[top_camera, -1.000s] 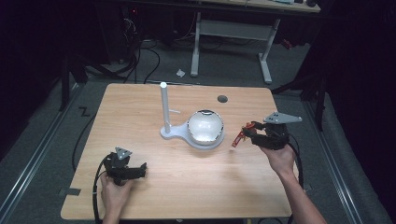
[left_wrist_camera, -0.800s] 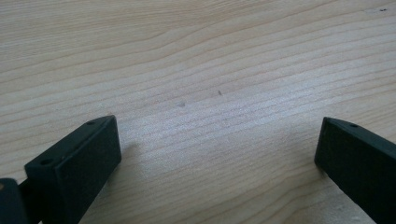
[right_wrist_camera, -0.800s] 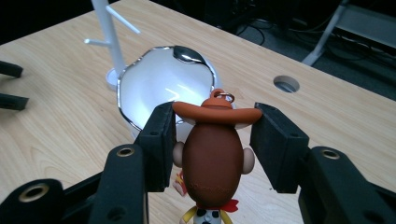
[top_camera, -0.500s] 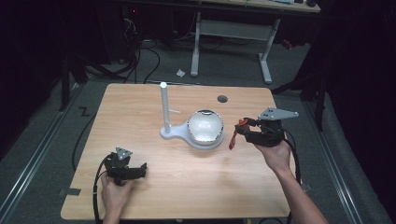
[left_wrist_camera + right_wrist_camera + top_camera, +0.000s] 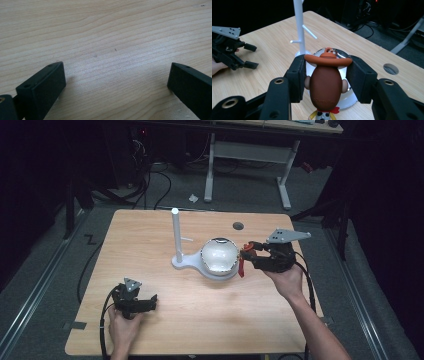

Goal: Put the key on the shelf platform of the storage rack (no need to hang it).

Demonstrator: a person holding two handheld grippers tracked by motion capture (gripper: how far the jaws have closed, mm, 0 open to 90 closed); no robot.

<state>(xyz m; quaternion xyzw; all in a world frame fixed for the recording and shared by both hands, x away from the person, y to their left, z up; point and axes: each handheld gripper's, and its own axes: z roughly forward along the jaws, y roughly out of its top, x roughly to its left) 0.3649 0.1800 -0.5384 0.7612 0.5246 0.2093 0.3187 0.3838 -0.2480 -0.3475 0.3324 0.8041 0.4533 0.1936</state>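
Observation:
My right gripper (image 5: 246,252) hovers at the right rim of a silvery bowl (image 5: 219,256) and is shut on a small cowboy figure (image 5: 241,266). In the right gripper view the pads (image 5: 299,72) clamp the orange hat brim of the cowboy figure (image 5: 325,85), whose brown head and red scarf hang below. A white stand (image 5: 176,234) with thin side pegs rises just left of the bowl, and the white stand (image 5: 298,25) rises beyond the figure. My left gripper (image 5: 149,301) rests on the table near its front left, jaws wide apart over bare wood (image 5: 115,52).
The wooden table (image 5: 150,235) has a round cable hole (image 5: 238,226) at the back, right of centre. Cables and desk legs stand on the dark floor behind. The left gripper (image 5: 250,56) lies far left of the stand in the right gripper view.
The right gripper has carried the cowboy figure leftward and upward, from the table's right side to the bowl's rim. The left gripper has stayed put.

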